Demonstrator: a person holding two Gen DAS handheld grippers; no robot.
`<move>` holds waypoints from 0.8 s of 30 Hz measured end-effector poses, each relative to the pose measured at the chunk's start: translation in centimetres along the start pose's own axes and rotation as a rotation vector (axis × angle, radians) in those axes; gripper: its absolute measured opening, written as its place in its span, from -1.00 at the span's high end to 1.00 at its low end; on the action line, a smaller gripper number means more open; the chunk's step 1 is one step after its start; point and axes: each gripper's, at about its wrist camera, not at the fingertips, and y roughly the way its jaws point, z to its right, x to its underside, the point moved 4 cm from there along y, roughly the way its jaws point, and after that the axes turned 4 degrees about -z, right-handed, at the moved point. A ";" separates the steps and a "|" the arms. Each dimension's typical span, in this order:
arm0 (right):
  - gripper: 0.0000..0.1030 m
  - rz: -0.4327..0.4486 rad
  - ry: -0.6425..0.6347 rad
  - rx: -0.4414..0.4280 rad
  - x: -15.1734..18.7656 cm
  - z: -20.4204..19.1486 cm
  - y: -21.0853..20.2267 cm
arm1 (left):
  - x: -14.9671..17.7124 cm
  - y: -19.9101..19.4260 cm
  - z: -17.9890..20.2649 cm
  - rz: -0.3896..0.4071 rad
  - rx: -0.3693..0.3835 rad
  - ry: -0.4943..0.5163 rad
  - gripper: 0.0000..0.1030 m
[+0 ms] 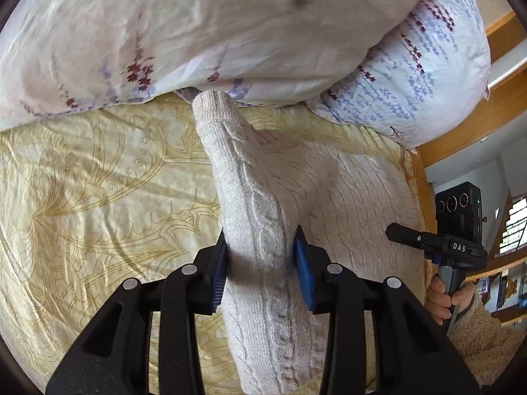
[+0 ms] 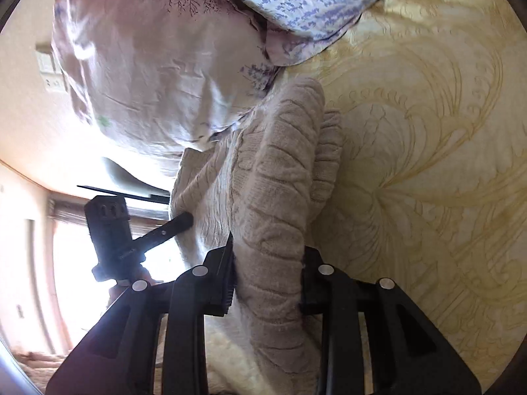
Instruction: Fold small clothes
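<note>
A cream cable-knit sweater (image 1: 329, 191) lies on the yellow patterned bedsheet (image 1: 98, 191). My left gripper (image 1: 262, 263) is shut on one sleeve, whose cuff (image 1: 214, 105) reaches to the duvet. My right gripper (image 2: 268, 273) is shut on a thick bunched fold of the same sweater (image 2: 273, 177). The right gripper also shows in the left wrist view (image 1: 395, 230), at the sweater's right edge. The left gripper also shows in the right wrist view (image 2: 187, 220), touching the sweater's left side.
A floral white and lilac duvet (image 1: 230, 26) is piled along the far side of the bed and also shows in the right wrist view (image 2: 148, 65). A wooden bed frame (image 1: 461, 121) runs on the right. A bright window (image 2: 75, 256) is at left.
</note>
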 end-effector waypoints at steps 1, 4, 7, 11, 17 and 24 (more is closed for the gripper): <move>0.38 -0.008 -0.012 0.036 -0.2 0.0 0.1 | 0.0 0.2 -0.2 0.013 -0.010 -0.009 0.20; 0.19 0.002 -0.034 0.106 -0.4 -0.1 -0.7 | -0.3 0.4 0.6 0.062 -0.079 0.008 0.00; 0.07 0.093 -0.033 0.106 -1.2 0.2 -2.9 | -0.7 -1.5 1.5 0.176 -0.226 0.035 -0.44; 0.06 0.117 0.014 0.095 -2.5 1.3 -3.1 | -1.2 -4.3 3.3 0.305 -0.223 0.058 -0.55; 0.72 0.101 -0.004 0.155 -3.8 1.5 -1.4 | -1.5 -1.7 5.8 0.227 -0.154 0.136 -0.38; 0.77 0.093 0.018 0.236 -4.2 3.0 -0.3 | -2.4 2.1 3.7 0.114 -0.203 0.108 0.13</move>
